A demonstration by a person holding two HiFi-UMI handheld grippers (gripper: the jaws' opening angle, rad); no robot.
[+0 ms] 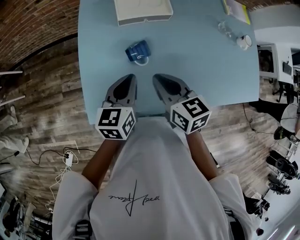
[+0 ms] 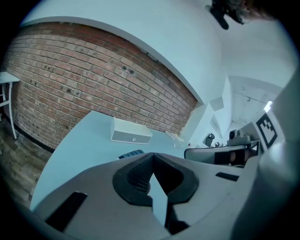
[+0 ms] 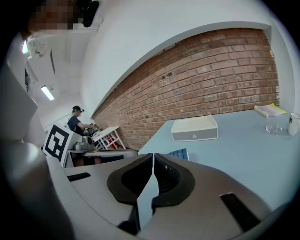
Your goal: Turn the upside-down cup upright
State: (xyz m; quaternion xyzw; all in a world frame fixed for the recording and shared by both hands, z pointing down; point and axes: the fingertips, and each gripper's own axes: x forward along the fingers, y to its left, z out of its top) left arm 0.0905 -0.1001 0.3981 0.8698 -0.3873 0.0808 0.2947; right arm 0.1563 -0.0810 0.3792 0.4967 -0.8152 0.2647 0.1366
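the blue cup (image 1: 138, 50) sits on the light blue table (image 1: 201, 70), just ahead of both grippers and roughly between their lines of aim. its ribbed body reads to me as mouth-down, with the pale handle loop turned toward my near edge. i can't see the rim itself, so i'm taking the inversion from the task. the left gripper (image 1: 131, 76) points almost straight at the cup and looks slightly the nearer of the two. the right gripper (image 1: 157, 76) sits just beside it and would have to angle in toward the left. from the left gripper view the cup shows only as a blue sliver (image 2: 131, 153) over the jaw tops, and from the right gripper view as a ribbed blue patch (image 3: 179, 153) just past the jaws. both agree that it's ahead and apart from the jaws, not touching them. the left gripper (image 2: 152, 155) has its jaw tips pressed together with only bare table showing in the gap behind them, and it holds nothing. the right gripper (image 3: 153, 155) is the same, tips closed and empty. my judgement is that whichever side goes in must spread its jaws first. at the far edge there's a white tray (image 1: 143, 13), with nothing visible inside it from above. far right stands a clear glass (image 1: 225, 28), apparently empty, well apart from the cup.
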